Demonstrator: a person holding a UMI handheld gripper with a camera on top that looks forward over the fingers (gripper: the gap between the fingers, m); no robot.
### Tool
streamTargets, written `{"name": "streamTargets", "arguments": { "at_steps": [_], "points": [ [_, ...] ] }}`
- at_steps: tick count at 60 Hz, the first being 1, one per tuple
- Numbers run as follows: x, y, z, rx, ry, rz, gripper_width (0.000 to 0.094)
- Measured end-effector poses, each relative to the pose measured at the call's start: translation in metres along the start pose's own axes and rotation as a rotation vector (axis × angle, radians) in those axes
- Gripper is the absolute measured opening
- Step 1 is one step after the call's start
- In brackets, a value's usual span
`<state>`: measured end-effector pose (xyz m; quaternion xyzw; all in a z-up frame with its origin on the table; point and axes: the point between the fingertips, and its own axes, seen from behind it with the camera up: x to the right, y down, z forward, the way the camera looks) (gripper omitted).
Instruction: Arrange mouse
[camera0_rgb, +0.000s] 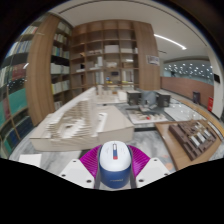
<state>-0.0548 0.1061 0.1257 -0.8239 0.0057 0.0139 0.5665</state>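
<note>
Gripper view: a large room is seen, with tall bookshelves (100, 50) at the back and left. A wide table (150, 140) runs below, loaded with a pale architectural model (80, 122) and smaller model boxes (195, 138) to the right, all well beyond the fingers.

Mouse (114, 163) is held between the fingers, raised above the table, nose pointing forward. White shell, blue sides, a red mark at the wheel. Gripper (114, 168) is clamped on it: both magenta pads (88, 163) are pressed against its flanks, no gap visible either side.

Handling, judged: light, rigid plastic shell, smooth and curved, so slip is likely if squeeze is relaxed or the hold sits high on the dome. Flanks at mid-length are the right grip, as taken now. Buttons and wheel are best kept clear of pressure. Moderate drop tolerance assumed; a gentle set-down is advised.
</note>
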Motion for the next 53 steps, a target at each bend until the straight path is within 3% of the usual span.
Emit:
{"name": "streamTargets", "arguments": {
  "at_steps": [9,22,27,34,39,42,53],
  "points": [
    [0.075,0.079,0.015,-0.159,0.135,0.014,0.0398],
    [0.102,0.131,0.031,-0.253,0.167,0.043,0.0421],
    [0.103,0.130,0.032,-0.239,0.163,0.050,0.0422],
    [0.100,0.130,0.032,-0.266,0.135,0.037,0.0575],
    [0.091,0.129,0.012,-0.291,0.067,0.080,0.0903],
    [0.089,0.123,-0.010,-0.269,0.041,0.090,0.0813],
    [0.109,0.129,-0.112,-0.228,0.018,0.083,0.0836]
  ]
}}
